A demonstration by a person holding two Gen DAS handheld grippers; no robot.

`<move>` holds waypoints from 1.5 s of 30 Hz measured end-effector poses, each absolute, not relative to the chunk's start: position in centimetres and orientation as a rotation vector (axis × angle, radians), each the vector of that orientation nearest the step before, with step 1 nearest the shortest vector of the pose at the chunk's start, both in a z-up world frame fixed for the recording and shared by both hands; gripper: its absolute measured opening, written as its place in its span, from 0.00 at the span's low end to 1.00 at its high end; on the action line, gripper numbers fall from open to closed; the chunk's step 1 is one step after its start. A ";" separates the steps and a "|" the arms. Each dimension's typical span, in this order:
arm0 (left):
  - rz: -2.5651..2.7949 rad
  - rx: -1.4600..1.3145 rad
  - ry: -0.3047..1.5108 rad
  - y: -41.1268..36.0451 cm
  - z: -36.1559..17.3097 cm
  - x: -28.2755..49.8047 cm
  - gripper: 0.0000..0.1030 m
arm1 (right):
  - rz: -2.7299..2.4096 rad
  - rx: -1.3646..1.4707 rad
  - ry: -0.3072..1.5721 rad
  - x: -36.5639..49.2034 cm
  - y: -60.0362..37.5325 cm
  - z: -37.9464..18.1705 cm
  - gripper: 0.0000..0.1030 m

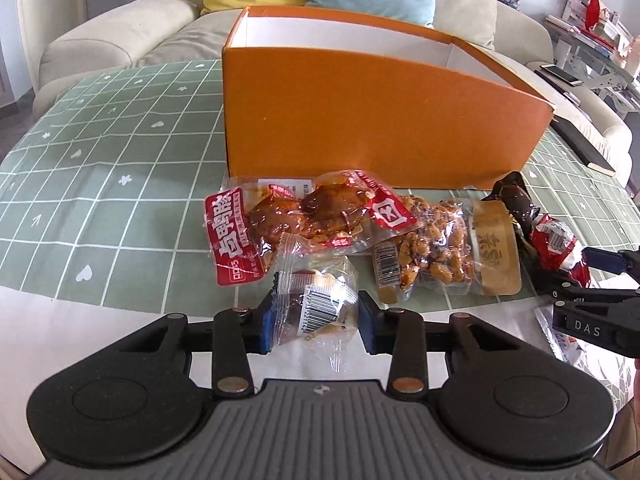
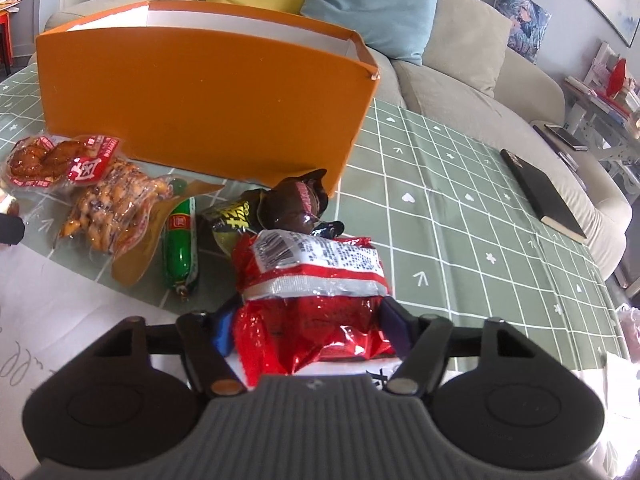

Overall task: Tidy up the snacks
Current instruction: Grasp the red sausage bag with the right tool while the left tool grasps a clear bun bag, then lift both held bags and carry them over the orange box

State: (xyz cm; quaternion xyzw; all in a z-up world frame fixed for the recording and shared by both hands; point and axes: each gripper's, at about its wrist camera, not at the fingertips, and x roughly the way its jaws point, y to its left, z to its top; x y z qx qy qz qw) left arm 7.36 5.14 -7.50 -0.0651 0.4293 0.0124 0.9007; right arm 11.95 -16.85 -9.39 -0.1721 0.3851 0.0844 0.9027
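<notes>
The left gripper [image 1: 318, 316] pinches a small clear-wrapped snack [image 1: 320, 300] and the right gripper [image 2: 306, 330] clamps a red packet [image 2: 312, 300], both near the tabletop's [image 1: 100, 168] front edge. The orange box [image 1: 360, 112] stands open-topped behind the remaining packets [image 1: 312, 216], probably the destination. Its near wall is tall, so clearing it calls for a lift.
</notes>
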 end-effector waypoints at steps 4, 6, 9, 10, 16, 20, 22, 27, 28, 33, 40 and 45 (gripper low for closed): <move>0.020 -0.109 0.893 4.7 -7.2 7.0 0.41 | 0.172 -0.378 0.778 11.2 -16.5 -8.7 0.48; 0.019 -0.108 0.893 4.7 -7.0 6.8 0.41 | 0.175 -0.388 0.769 10.9 -16.4 -8.3 0.45; 0.024 -0.107 0.891 4.7 -6.6 6.6 0.41 | 0.180 -0.397 0.747 10.4 -16.1 -7.5 0.44; 0.026 -0.106 0.887 4.7 -6.4 6.5 0.41 | 0.183 -0.400 0.739 10.2 -16.1 -7.2 0.43; 0.023 -0.109 0.864 4.6 -5.0 6.0 0.41 | 0.183 -0.411 0.687 9.3 -15.5 -5.3 0.40; 0.026 -0.116 0.843 4.6 -3.9 5.7 0.41 | 0.188 -0.381 0.663 8.9 -15.5 -3.8 0.37; 0.021 -0.118 0.833 4.6 -3.4 5.6 0.41 | 0.196 -0.367 0.656 8.8 -15.4 -3.2 0.37; 0.014 -0.120 0.818 4.5 -2.4 5.5 0.41 | 0.226 -0.336 0.627 8.4 -15.0 -1.5 0.36; 0.012 -0.123 0.816 4.6 -2.2 5.5 0.41 | 0.234 -0.324 0.624 8.3 -15.0 -1.2 0.36; 0.005 -0.118 0.790 4.5 -1.1 5.9 0.40 | 0.263 -0.302 0.600 8.4 -14.5 0.2 0.36; -0.009 -0.091 0.743 4.4 1.1 7.3 0.40 | 0.323 -0.302 0.554 9.1 -13.3 2.3 0.35; -0.019 -0.065 0.698 4.4 3.3 9.1 0.40 | 0.380 -0.317 0.501 10.1 -12.2 4.4 0.35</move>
